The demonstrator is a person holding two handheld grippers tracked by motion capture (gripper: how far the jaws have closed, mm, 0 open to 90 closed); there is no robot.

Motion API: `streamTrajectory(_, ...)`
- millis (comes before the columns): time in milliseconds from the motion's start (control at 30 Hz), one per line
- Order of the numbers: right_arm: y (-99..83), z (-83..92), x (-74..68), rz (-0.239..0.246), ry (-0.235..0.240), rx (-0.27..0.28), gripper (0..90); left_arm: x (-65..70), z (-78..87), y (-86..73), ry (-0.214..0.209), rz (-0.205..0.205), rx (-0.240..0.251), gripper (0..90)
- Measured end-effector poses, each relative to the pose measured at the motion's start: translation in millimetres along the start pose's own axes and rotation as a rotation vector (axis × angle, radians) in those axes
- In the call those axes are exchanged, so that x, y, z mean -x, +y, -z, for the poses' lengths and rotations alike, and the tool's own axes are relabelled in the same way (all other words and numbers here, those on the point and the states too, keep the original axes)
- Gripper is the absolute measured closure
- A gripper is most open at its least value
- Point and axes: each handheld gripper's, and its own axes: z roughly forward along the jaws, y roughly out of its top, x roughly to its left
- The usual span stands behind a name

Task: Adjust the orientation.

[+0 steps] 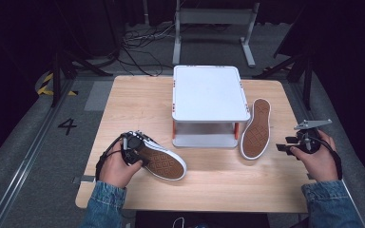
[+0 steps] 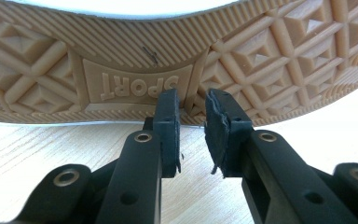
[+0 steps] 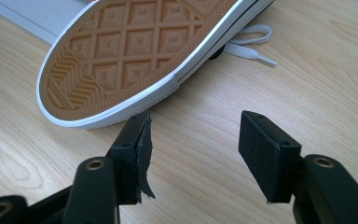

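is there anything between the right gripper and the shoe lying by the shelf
Nothing visible. The right gripper has its jaws open just short of the shoe, which lies sole-up, with bare table between them. The shoe's lace trails off to the far side.

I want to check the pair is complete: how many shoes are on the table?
2: one shoe sole-up at the left gripper, the other shoe sole-up right of the white stand.
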Motion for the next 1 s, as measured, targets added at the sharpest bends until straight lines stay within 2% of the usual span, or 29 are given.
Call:
streamTrajectory(67, -0.1, 0.4, 0.3, 0.002, 0.001, 0.002, 45.5, 0.1, 0.2, 0.1, 0.002, -0.005, 0.000, 73.4)
streamTrajectory(100, 0.0, 1.5, 0.6, -0.002, 0.001, 0.005, 45.5, 0.3, 0.8, 0.2, -0.026, -0.006, 0.000, 70.3)
streamTrajectory(133, 0.2, 2.1, 0.7, -0.001, -0.002, 0.006, 45.5, 1.3, 1.8, 0.4, -0.030, -0.017, 0.002, 63.2)
streamTrajectory(200, 0.5, 2.6, 0.7, -0.004, -0.001, 0.009, 45.5, 2.6, 4.3, 0.5, -0.016, -0.017, 0.006, 59.4)
streamTrajectory(267, 1.1, 3.0, 0.9, 0.000, -0.003, 0.011, 45.5, 3.2, 14.6, 1.7, -0.007, -0.024, 0.049, 58.6)
streamTrajectory(300, 1.3, 3.2, 0.9, 0.001, -0.003, 0.014, 45.5, 4.7, 20.3, 2.9, -0.018, -0.023, 0.075, 58.8)
streamTrajectory(333, 1.3, 3.5, 0.6, 0.001, -0.003, 0.017, 45.5, 5.6, 26.1, 4.9, -0.016, -0.032, 0.106, 58.3)
streamTrajectory(433, -1.7, 4.6, -1.5, 0.000, -0.006, 0.013, 45.8, 9.0, 38.4, 17.5, 0.010, -0.025, 0.216, 59.7)
streamTrajectory(500, -3.6, 4.9, -2.0, 0.003, -0.006, 0.009, 46.4, 8.6, 40.2, 23.8, 0.011, -0.022, 0.230, 72.5)
streamTrajectory(533, -6.1, 5.3, -2.6, 0.006, -0.007, 0.005, 46.8, 8.9, 38.8, 29.9, 0.019, -0.014, 0.242, 72.5)
streamTrajectory(567, -10.5, 7.6, -4.0, 0.002, -0.018, -0.003, 46.8, 7.9, 30.8, 39.3, 0.022, -0.021, 0.223, 76.6)
streamTrajectory(600, -12.3, 8.9, -4.1, 0.000, -0.018, -0.005, 46.8, 7.9, 30.8, 39.3, 0.022, -0.021, 0.223, 76.5)
streamTrajectory(633, -13.9, 10.2, -3.9, -0.001, -0.021, -0.003, 46.9, 7.6, 19.8, 45.5, 0.023, -0.021, 0.191, 76.7)
streamTrajectory(667, -13.9, 10.2, -3.9, -0.001, -0.021, -0.003, 46.9, 7.6, 19.8, 45.5, 0.023, -0.021, 0.191, 77.3)
streamTrajectory(733, -16.6, 12.4, -3.0, -0.008, -0.031, -0.002, 46.9, 7.2, 11.2, 48.3, 0.017, -0.024, 0.146, 77.6)
streamTrajectory(833, -19.8, 14.2, -1.7, -0.012, -0.034, -0.005, 46.8, 6.1, 10.1, 49.0, 0.000, -0.010, 0.141, 79.8)
streamTrajectory(933, -21.2, 15.6, -0.9, -0.020, -0.035, -0.002, 46.9, 8.1, 10.9, 46.7, 0.021, -0.025, 0.146, 78.8)
streamTrajectory(1000, -20.4, 15.5, -0.8, -0.012, -0.037, 0.000, 47.0, 10.0, 12.2, 44.0, 0.030, -0.020, 0.152, 79.0)
